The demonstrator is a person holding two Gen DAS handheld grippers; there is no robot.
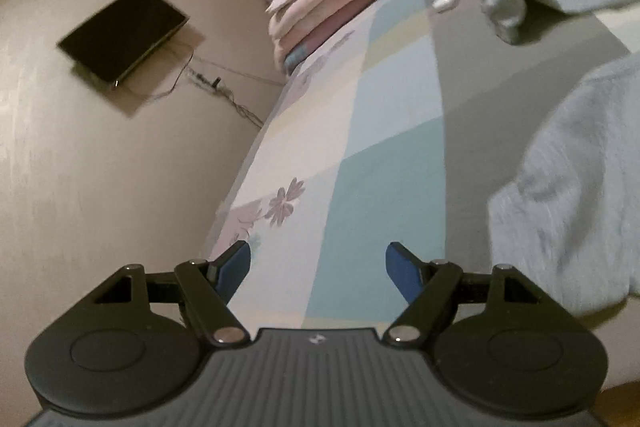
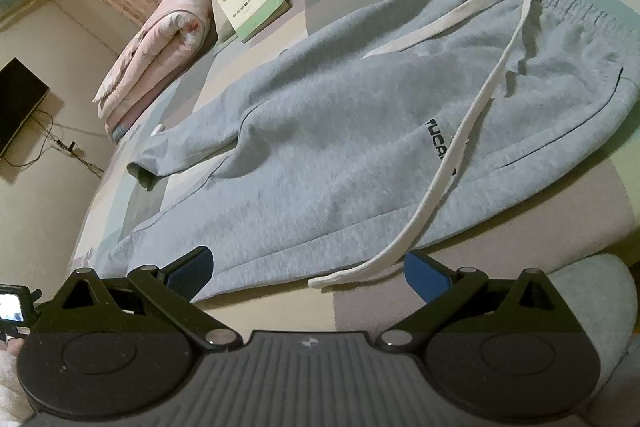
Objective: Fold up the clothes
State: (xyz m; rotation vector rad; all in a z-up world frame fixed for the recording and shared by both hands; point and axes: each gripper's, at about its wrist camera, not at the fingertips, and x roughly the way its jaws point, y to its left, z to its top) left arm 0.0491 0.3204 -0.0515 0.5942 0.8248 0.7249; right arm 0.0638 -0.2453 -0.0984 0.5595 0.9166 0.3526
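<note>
1. Sweatpants [image 2: 328, 131], grey fleece, lie spread flat on the bed [image 2: 500, 267]; waistband toward the pillows, legs running toward the bed's left edge, far leg cuff [image 1: 502, 11] slightly curled. White drawstring [image 2: 460, 155] trails loose across the front to the near edge.
2. Left gripper [image 1: 318, 269]: jaws wide apart, empty, over bare sheet beside the near leg [image 1: 568, 187]. Right gripper [image 2: 308, 273]: jaws also wide, nothing pinched; drawstring tip lies between them, untouched.
3. Step in hand, judged: reach for a first fold. Tuck the drawstring onto the fabric first, then pinch cuff and waistband edges together so both legs stack squarely.
4. Surface: patchwork pastel sheet, soft, will yield under pressure. Small white object [image 1: 444, 2] near the cuff.
5. Surroundings: rolled pink quilt [image 2: 156, 55], book [image 2: 252, 3], dark screen [image 1: 122, 33] with cables on the floor.
</note>
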